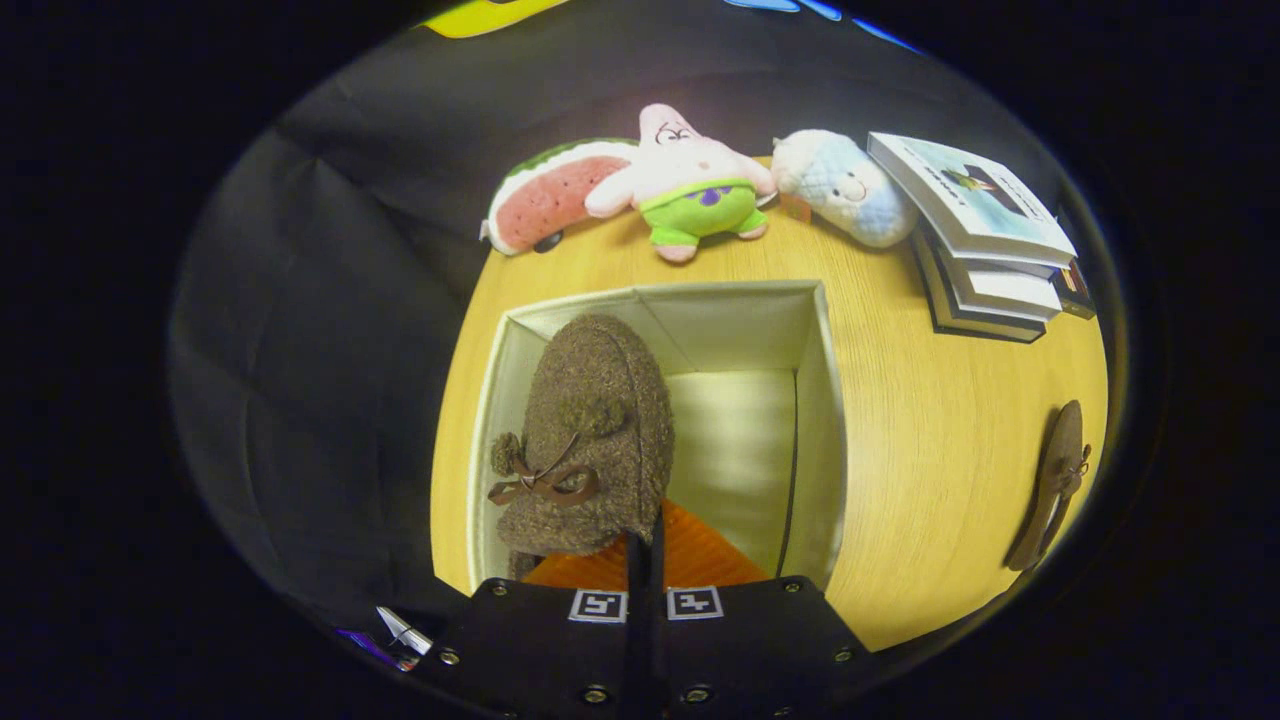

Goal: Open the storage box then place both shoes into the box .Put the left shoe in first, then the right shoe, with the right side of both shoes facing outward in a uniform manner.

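Fuzzy brown fabric marks the first shoe (590, 440), which hangs toe-down just ahead of the claw (645, 550), its bow lace facing the camera. The claw's fingers (634, 560) stand nearly together, pinched on the shoe's rear edge, so the shoe is judged to be carried by them. Beneath and beyond the shoe lies the open storage box (825, 400), pale-walled and lidless; the shoe sits over the left half of its cavity, partly below the rim, while the right half of the floor is bare. An orange ribbed surface (700, 560), perhaps the shoe's sole or lining, shows just beyond the fingertips. Progress, as a judgement: the box is opened, the first shoe is being lowered but is not yet released, and whether it is the left shoe cannot be told. The second shoe (1050, 485) lies on the wooden table (930, 450) well to the right of the claw, untouched. Far beyond the box rest a watermelon plush (555, 195), a pink star plush (690, 185), a pale round plush (845, 185) and a stack of books (985, 240)
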Action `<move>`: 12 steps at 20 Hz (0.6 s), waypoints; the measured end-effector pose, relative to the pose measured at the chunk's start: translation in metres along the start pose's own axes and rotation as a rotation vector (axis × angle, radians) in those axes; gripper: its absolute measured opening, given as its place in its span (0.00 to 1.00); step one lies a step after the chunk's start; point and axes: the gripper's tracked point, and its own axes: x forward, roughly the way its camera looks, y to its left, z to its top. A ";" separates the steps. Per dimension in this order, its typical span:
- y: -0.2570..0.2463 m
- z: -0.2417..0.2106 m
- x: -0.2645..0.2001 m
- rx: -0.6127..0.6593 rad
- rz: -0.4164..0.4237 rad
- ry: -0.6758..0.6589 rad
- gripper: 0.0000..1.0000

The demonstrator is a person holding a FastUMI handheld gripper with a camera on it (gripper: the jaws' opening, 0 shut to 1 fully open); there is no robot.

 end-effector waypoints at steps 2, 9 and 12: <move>-0.001 -0.001 0.023 0.004 -0.030 0.031 0.00; 0.001 -0.017 0.074 -0.047 -0.118 0.076 0.01; 0.000 -0.024 0.076 -0.074 -0.115 0.110 0.09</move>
